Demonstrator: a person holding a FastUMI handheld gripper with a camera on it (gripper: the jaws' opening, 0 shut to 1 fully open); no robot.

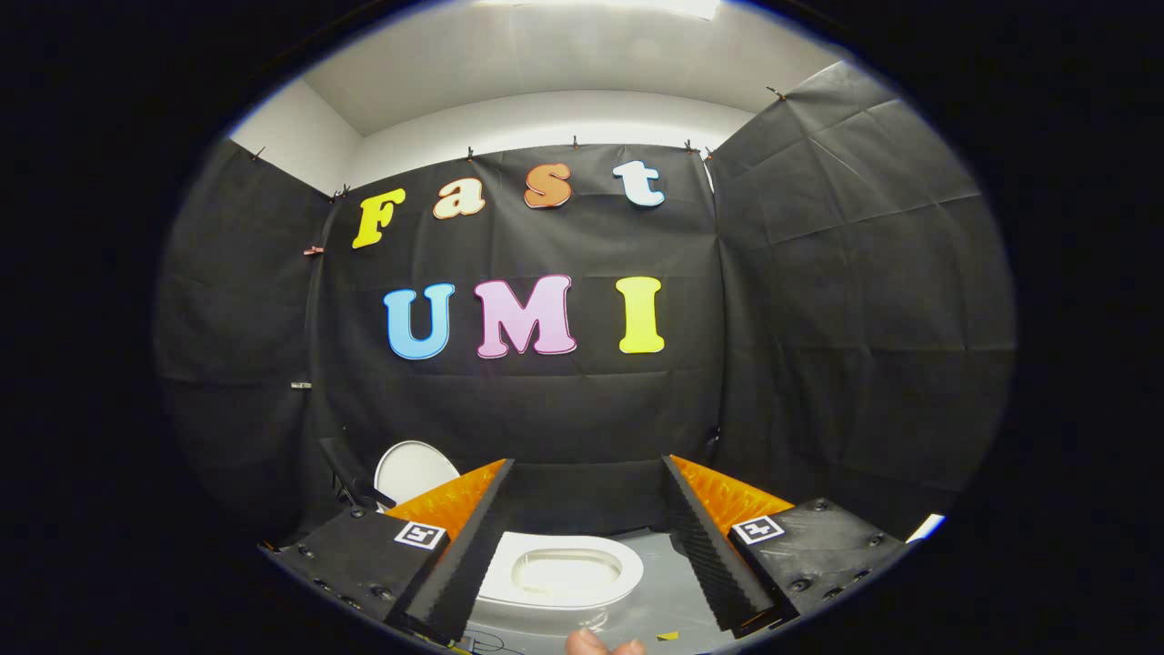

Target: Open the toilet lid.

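Black cloth walls close off the booth beyond the gripper (587, 546), under a pale ceiling. Between the two spread fingers, just ahead of them, a white toilet bowl (559, 571) sits on a grey floor (668, 596), its seat ring exposed and its basin pale inside (contents cannot be made out). The toilet lid (414, 470) stands raised and upright, beyond the left finger and apart from it, in front of the cloth wall. The gripper's fingers are held wide apart and grip nothing, neither one touching the bowl or the lid. Fingertips of a person's hand (600, 644) show below the bowl, nearer than the gripper's fingers.
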